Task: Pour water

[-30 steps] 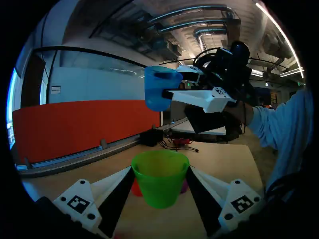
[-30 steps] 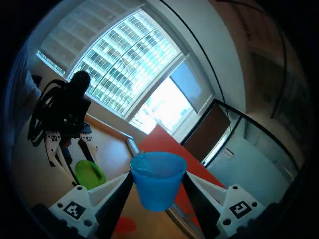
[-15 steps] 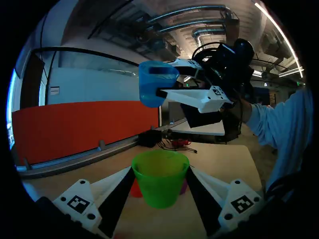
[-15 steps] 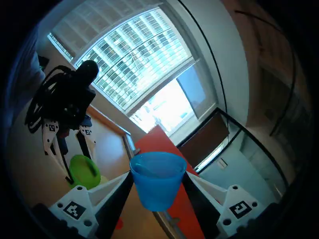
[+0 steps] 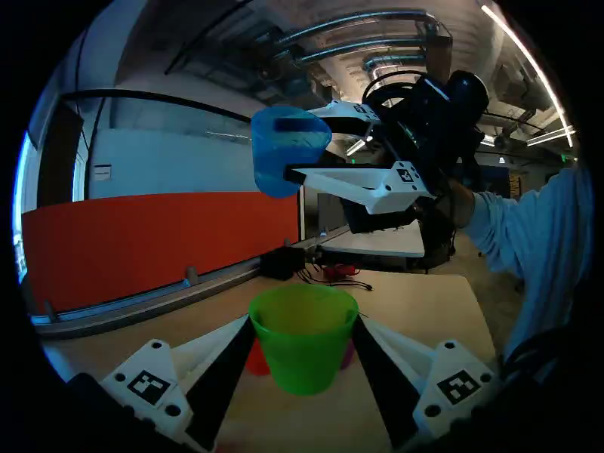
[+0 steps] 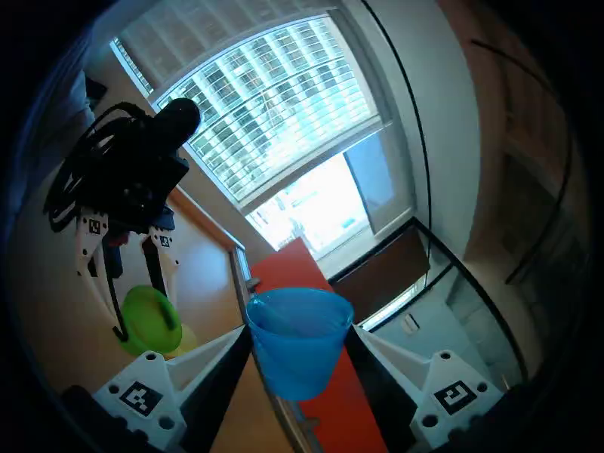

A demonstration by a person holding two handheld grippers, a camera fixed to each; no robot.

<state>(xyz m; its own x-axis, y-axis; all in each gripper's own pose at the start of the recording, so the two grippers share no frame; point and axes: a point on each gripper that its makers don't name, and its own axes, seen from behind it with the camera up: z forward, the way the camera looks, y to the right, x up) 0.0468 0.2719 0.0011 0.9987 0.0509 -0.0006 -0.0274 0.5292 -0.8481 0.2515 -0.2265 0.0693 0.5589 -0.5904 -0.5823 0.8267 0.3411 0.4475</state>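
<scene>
Right tool (image 6: 300, 332) clamps blue cup (image 6: 300, 359), higher than green cup (image 5: 303, 351) clamped by left tool (image 5: 302, 325)

Right gripper (image 5: 303, 145) higher than left gripper (image 5: 302, 343).

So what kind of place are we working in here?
Probably an office or lab workspace: exposed ceiling ducts, an orange partition behind the wooden table, and a big window with blinds.

Behind the green cup (image 5: 303, 340) a red thing (image 5: 257, 359) and a purple thing (image 5: 349, 355) (mere slivers) are mostly hidden.
</scene>
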